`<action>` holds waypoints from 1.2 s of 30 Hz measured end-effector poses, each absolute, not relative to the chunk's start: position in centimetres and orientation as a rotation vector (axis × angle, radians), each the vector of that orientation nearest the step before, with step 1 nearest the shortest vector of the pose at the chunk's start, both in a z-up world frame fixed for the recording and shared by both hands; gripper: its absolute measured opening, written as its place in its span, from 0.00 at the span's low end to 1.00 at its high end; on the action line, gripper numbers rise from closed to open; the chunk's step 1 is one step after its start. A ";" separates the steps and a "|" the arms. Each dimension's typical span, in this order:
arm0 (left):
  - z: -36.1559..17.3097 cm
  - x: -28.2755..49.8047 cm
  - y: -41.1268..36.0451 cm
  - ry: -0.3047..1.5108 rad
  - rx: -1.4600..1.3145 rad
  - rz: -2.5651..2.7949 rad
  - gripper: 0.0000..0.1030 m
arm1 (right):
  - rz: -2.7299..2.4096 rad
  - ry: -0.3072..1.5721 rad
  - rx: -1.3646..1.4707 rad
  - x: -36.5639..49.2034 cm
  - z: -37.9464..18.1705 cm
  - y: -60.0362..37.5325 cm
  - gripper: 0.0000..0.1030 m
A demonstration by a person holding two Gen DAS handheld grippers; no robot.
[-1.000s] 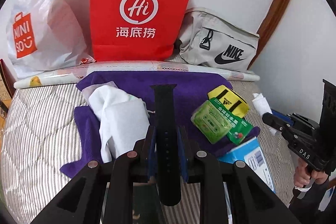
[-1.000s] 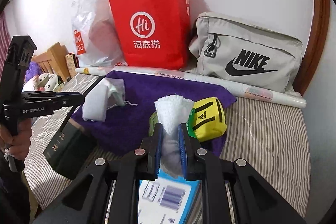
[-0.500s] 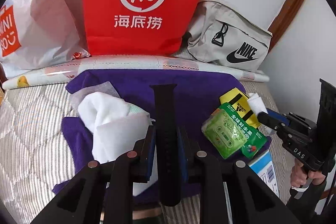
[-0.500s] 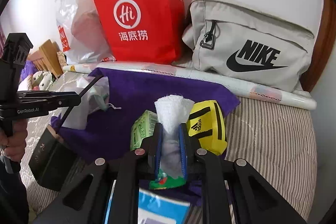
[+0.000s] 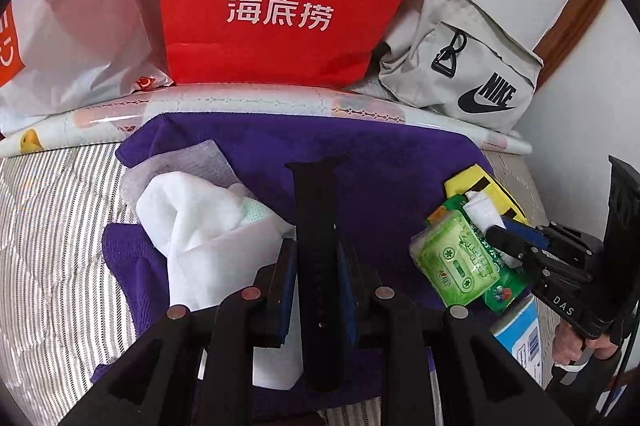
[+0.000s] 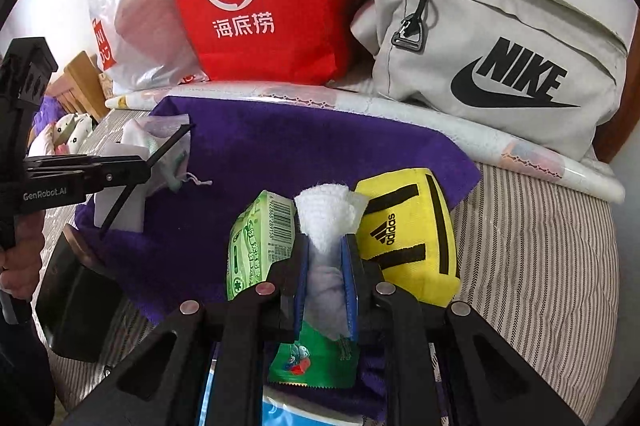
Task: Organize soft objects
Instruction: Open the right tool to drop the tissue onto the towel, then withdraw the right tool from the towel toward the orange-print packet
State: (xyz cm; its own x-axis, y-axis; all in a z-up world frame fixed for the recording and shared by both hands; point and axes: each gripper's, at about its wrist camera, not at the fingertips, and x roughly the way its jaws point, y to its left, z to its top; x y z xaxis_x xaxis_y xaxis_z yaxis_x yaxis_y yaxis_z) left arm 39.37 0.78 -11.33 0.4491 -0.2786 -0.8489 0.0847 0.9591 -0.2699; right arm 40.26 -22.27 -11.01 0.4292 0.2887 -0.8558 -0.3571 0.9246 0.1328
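In the left wrist view, the left gripper (image 5: 316,266) pinches a black strap (image 5: 318,226) that runs upright between its blue pads, over a purple towel (image 5: 380,154). At nine o'clock from the strap lies a white cloth (image 5: 200,222); at three o'clock sits a green packet (image 5: 456,262), with the right gripper (image 5: 496,232) beside it. In the right wrist view, the right gripper (image 6: 326,266) is pressed onto a white fluffy cloth (image 6: 328,214), flanked by the green packet (image 6: 256,238) at nine o'clock and a yellow pouch (image 6: 408,234) at three o'clock, both on the towel (image 6: 280,146).
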 end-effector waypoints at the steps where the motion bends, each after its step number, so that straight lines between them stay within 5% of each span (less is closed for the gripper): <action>1: -11.3 39.4 0.8 1.084 -0.199 -0.228 0.20 | 0.402 1.055 -0.067 40.4 -11.1 -22.3 0.16; 8: -11.4 39.5 1.0 1.082 -0.207 -0.246 0.20 | 0.397 1.054 -0.067 40.4 -11.1 -22.2 0.18; 13: -11.4 39.6 1.0 1.087 -0.205 -0.256 0.21 | 0.389 1.048 -0.061 40.2 -11.2 -22.4 0.35; 21: -10.9 39.3 0.8 1.087 -0.194 -0.244 0.22 | 0.384 1.026 -0.044 39.2 -10.0 -22.9 0.36; 24: -10.2 38.8 0.5 1.078 -0.191 -0.253 0.31 | 0.377 1.012 -0.045 38.6 -9.1 -23.0 0.39; 36: -6.4 33.9 0.4 1.008 -0.159 -0.262 0.39 | 0.371 0.951 -0.024 31.6 -5.1 -23.9 0.45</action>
